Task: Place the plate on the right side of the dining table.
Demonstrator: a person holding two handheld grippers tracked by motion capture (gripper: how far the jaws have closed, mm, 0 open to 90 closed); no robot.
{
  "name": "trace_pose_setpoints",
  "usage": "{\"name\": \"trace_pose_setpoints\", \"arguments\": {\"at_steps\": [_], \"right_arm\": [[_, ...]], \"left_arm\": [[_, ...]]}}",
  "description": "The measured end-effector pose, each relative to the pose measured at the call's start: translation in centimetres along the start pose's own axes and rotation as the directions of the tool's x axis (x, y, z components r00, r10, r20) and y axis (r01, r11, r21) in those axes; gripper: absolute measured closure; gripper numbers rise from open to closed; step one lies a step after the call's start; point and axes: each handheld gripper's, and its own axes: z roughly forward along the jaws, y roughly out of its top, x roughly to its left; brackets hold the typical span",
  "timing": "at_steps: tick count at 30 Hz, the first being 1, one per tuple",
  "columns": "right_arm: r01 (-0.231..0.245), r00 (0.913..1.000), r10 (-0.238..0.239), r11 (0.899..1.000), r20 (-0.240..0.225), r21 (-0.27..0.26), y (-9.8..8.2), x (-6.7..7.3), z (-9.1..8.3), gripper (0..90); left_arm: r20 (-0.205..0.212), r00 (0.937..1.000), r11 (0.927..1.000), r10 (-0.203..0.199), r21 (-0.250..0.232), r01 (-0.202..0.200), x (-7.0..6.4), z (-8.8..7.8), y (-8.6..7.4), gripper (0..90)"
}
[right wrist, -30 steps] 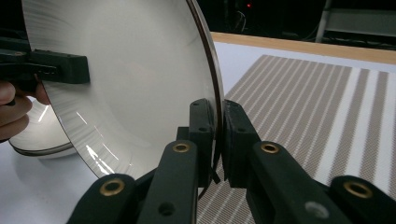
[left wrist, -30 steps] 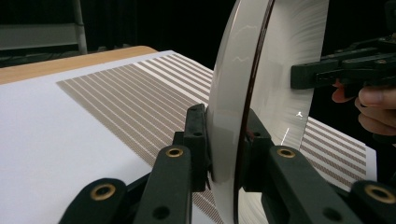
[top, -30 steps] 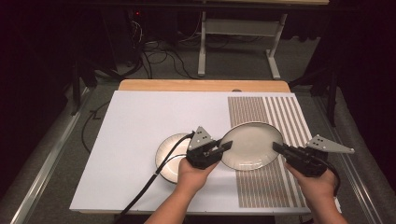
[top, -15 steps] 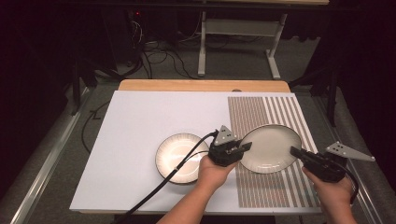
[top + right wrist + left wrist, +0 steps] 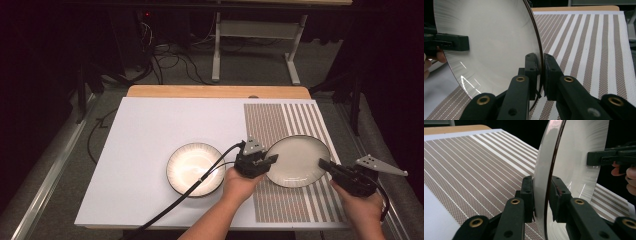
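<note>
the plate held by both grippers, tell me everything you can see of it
The plate is round, glossy and off-white with a thin dark rim and fine radial streaks toward its edge; it looks like glazed ceramic. It sits over the striped part of the mat, right of a second plate. The left gripper clamps its left rim, the right gripper its right rim. Whether it touches the mat is unclear.

Second plate (image 5: pixel 195 168), cream with a dark ribbed rim, lies flat on the white mat (image 5: pixel 150 135) near its front edge. White mat covers most of the tabletop (image 5: pixel 215 91), whose bare wood strip shows at the far edge. Right part of the mat has a brown-and-white striped panel (image 5: pixel 272 120), fine stripes on its left, broad ones on its right. Behind: white metal stand legs (image 5: pixel 216 50), tangled black cables (image 5: pixel 165 55) on grey floor, small red light (image 5: pixel 147 14) in the dark
</note>
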Motion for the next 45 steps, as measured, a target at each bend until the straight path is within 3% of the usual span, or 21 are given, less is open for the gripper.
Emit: {"name": "trace_pose_setpoints", "arguments": {"at_steps": [12, 24, 32, 39, 45], "right_arm": [[0.004, 0.9996, -0.005, 1.0, 0.028, 0.02, -0.2, -0.1, 0.1, 85.3], [0.003, 0.9992, -0.005, 0.999, 0.04, 0.043, -0.6, -0.2, 0.5, 85.3], [-0.007, 0.9995, 0.006, 0.999, 0.03, 0.043, -0.7, -0.5, 0.6, 85.6], [-0.008, 0.9997, 0.007, 0.999, 0.023, 0.045, -0.7, -0.6, 0.6, 86.0], [-0.012, 0.9992, 0.009, 0.998, 0.04, 0.056, -0.8, -0.7, 0.8, 85.1]], "left_arm": [[-0.002, 1.0, 0.9991, 0.008, 0.041, -0.008, 0.1, 0.6, -0.6, 74.7], [-0.02, 0.9997, 0.9985, -0.014, 0.054, 0.015, 0.2, 1.2, -0.8, 73.3], [-0.059, 0.9982, 0.9976, -0.006, 0.069, 0.01, 0.0, 1.7, -0.7, 69.5], [-0.091, 0.9955, 0.9969, 0.027, 0.077, -0.02, 0.0, 1.4, -0.3, 58.5], [-0.093, 0.9954, 0.9989, 0.023, 0.042, -0.019, 0.1, -0.4, -0.5, 48.9]]}}
